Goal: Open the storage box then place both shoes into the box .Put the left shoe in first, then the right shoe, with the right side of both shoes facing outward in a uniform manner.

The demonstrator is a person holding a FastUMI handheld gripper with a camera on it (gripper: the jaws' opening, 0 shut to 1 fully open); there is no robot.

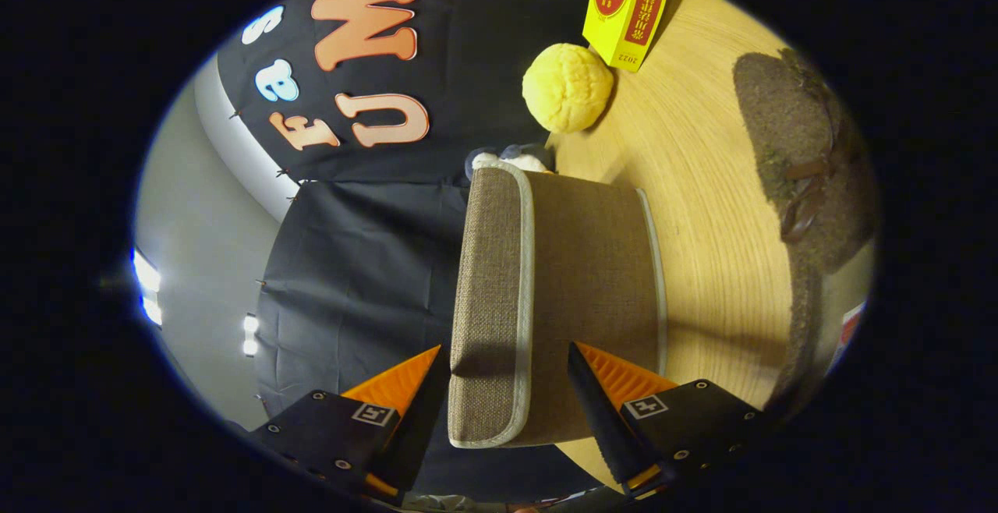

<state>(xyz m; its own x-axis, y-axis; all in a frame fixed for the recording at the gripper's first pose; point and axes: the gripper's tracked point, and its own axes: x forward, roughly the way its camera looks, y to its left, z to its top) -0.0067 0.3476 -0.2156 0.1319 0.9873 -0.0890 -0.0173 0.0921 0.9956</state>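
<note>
Storage box: the brown woven fabric storage box (546, 295) with pale piping stood on the wooden table (702, 185), its near end lying between the gripper's fingers.
View: the camera was rolled on its side, so the table ran up one flank of the picture and the box's top faced the booth wall.
Lid: the lid (487, 302) lay flat and flush on the box; no gap showed along the piped edge, so it looked closed.
Gripper: the gripper (511, 388) was spread wide, one finger to each side of the box's near corner; whether either finger touched the fabric could not be told, and it did not look clamped.
Shoe: one brown fuzzy shoe (803, 162) with a dark bow lay on the table well apart from the box, beyond the fingers.
Shoe axis: its long axis ran roughly parallel to the box's long side; which end was the toe could not be made out.
Box axis: the box's long side ran away from the fingers toward a yellow knobbly ball (567, 87) and a yellow carton (625, 6).
Progress: by my reading the first step, opening the box, was not yet done, and no shoe was inside.
Left to do: lift the lid, then left shoe, then right shoe, right sides outward.
</note>
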